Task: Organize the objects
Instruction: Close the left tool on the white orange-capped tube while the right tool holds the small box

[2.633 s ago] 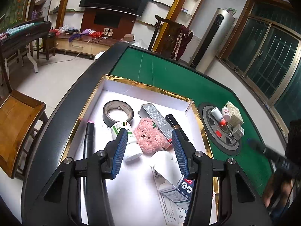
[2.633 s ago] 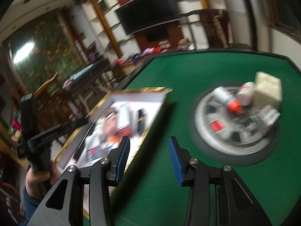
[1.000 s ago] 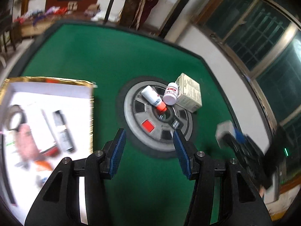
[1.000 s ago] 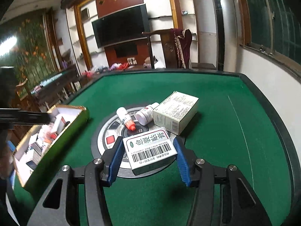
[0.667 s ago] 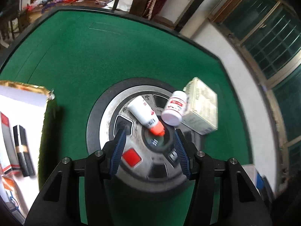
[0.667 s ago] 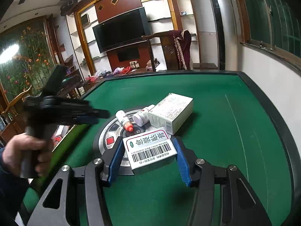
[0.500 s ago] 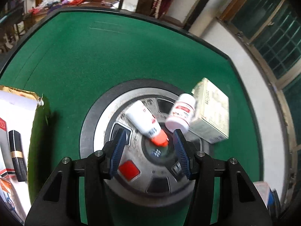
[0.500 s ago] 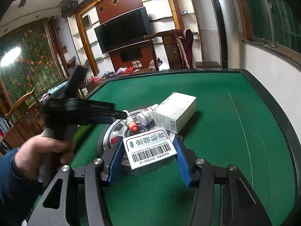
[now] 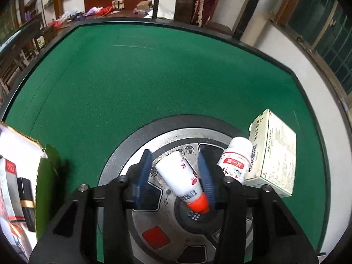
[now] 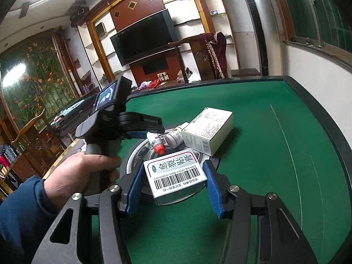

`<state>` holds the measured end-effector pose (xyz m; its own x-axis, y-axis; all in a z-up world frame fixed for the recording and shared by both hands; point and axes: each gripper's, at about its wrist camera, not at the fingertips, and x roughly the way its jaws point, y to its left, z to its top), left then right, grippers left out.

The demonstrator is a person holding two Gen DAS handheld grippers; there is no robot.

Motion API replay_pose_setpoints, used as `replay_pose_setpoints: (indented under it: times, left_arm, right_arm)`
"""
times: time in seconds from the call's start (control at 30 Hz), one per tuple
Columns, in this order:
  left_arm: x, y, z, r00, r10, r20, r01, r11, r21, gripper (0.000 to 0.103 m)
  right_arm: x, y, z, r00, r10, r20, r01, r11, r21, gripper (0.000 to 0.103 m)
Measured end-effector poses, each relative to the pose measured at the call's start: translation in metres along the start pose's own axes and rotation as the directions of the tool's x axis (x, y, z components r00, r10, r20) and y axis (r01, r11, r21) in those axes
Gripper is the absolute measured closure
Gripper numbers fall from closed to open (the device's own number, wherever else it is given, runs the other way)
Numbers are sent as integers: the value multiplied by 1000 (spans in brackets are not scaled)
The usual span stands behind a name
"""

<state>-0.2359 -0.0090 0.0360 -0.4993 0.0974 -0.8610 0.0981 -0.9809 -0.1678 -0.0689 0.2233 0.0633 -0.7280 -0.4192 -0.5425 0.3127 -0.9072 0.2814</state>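
A small white bottle with an orange cap [image 9: 180, 179] lies tilted on the round metal panel [image 9: 132, 151] in the middle of the green table. My left gripper [image 9: 174, 154] is lowered over it, one finger on each side. Its jaws are closing, and a gap still shows at the left pad [image 9: 146, 167]. In the right wrist view the same bottle [image 10: 155, 142] lies under the hand-held left gripper [image 10: 143, 129]. My right gripper [image 10: 173, 166] is shut on a white box with a barcode [image 10: 176, 175], held above the panel's near edge.
A second white bottle with a red label [image 9: 236, 160] leans against a cream carton [image 9: 274, 154] just right of my left gripper. A white tray with a gold rim [image 9: 19, 140] holds several items at the left. A person's hand and blue sleeve [image 10: 83, 173] carry the left gripper.
My left gripper swung from the tray to the round panel, sank around the orange-capped bottle, and its jaws narrowed. My right gripper took the barcode box and has kept it nearly still since.
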Motion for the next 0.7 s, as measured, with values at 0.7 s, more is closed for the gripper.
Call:
replay_pose_setpoints:
  times: [0.7]
  left_arm:
    - [-20, 14, -73, 999, -37, 38, 27, 972, 234, 77]
  right_arm:
    - [11, 4, -6, 999, -20, -26, 19, 999, -27, 50]
